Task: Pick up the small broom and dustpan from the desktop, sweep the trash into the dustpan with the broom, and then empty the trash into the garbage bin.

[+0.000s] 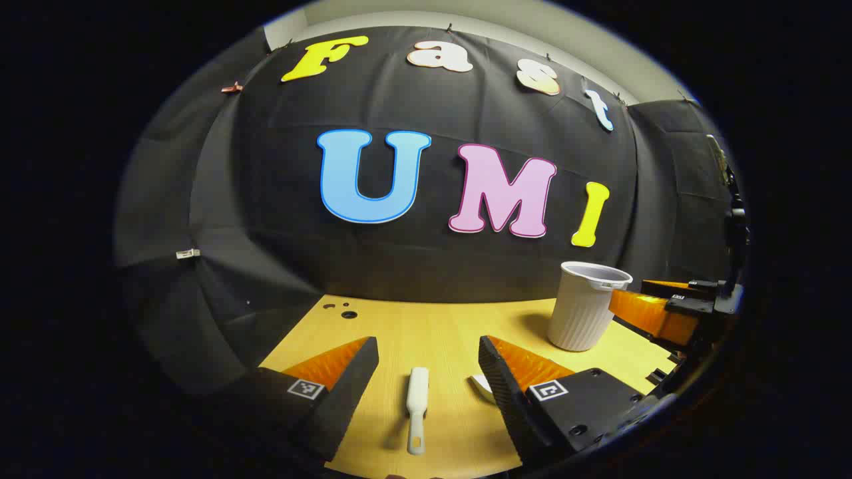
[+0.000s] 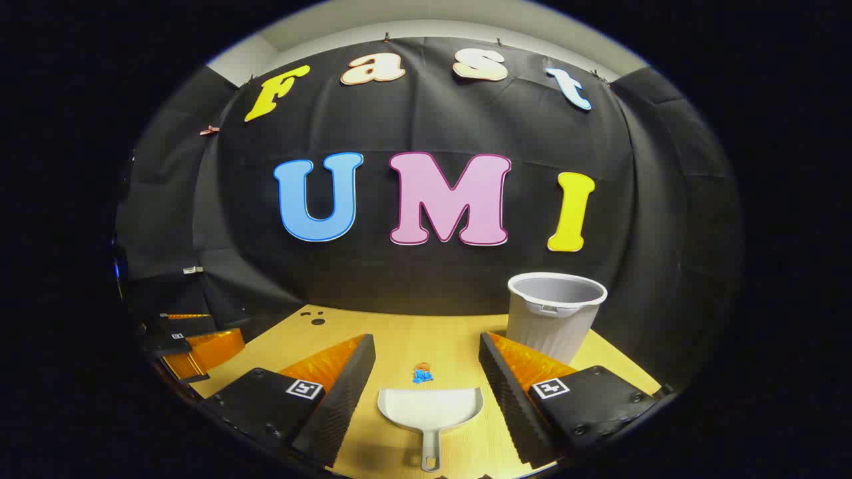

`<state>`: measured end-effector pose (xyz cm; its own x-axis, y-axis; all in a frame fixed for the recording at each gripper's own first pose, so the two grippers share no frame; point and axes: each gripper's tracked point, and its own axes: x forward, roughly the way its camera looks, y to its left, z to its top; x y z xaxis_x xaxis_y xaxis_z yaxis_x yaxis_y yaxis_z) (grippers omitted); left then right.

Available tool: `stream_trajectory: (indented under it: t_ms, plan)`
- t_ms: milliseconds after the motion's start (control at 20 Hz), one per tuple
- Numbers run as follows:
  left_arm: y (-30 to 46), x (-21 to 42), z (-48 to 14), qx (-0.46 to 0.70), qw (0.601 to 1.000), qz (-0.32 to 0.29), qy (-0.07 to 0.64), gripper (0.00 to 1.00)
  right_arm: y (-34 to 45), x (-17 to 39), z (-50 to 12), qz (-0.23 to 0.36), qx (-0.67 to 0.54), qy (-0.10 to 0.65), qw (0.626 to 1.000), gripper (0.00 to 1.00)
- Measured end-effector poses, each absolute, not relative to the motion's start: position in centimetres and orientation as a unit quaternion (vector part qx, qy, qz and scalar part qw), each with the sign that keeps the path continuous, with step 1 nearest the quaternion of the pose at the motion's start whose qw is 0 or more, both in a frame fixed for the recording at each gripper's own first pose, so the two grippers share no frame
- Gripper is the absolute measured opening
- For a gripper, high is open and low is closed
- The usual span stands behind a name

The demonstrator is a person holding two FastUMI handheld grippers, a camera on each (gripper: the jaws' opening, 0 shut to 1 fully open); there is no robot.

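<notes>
left gripper (image 1: 428, 372): fingers spread wide, nothing between them but air, hanging low over the desk (image 1: 439, 326). You can also catch it at the far left edge of the right gripper view (image 2: 193, 349), just orange and black bits.
small broom (image 1: 417, 409): white, lying flat on the desk right in the gap between the left gripper's fingers, not touched by either one. Handle end with the hang hole points toward the camera.
trash (image 2: 422, 374): little orange and blue crumpled bit on the desk, just past the front lip of the dustpan, a small gap between them.
dustpan (image 2: 430, 412): white, flat on the desk, mouth facing away, handle toward the camera. Sits between the right gripper's fingers, clear of both. A sliver of it peeks out behind the left gripper's right-hand finger too (image 1: 482, 386).
right gripper (image 2: 427, 372): fingers also wide apart, gripping nothing.
garbage bin (image 2: 555, 319): pale ribbed one, upright, toward the right back part of the desk, near the black wall. Looks empty from what shows of the inside.
</notes>
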<state>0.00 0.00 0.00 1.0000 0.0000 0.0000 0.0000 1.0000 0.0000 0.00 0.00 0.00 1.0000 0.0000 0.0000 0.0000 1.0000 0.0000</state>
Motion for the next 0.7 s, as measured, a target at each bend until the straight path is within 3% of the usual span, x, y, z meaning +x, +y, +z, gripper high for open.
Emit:
stream_trajectory:
  t_ms: [700]
  plan:
    - [1.1, -1.8, -4.2, -0.021, 0.998, -0.005, 0.066, 0.96, 0.6, -1.1, -2.0, -0.006, 0.009, 0.033, 0.999, 0.98]
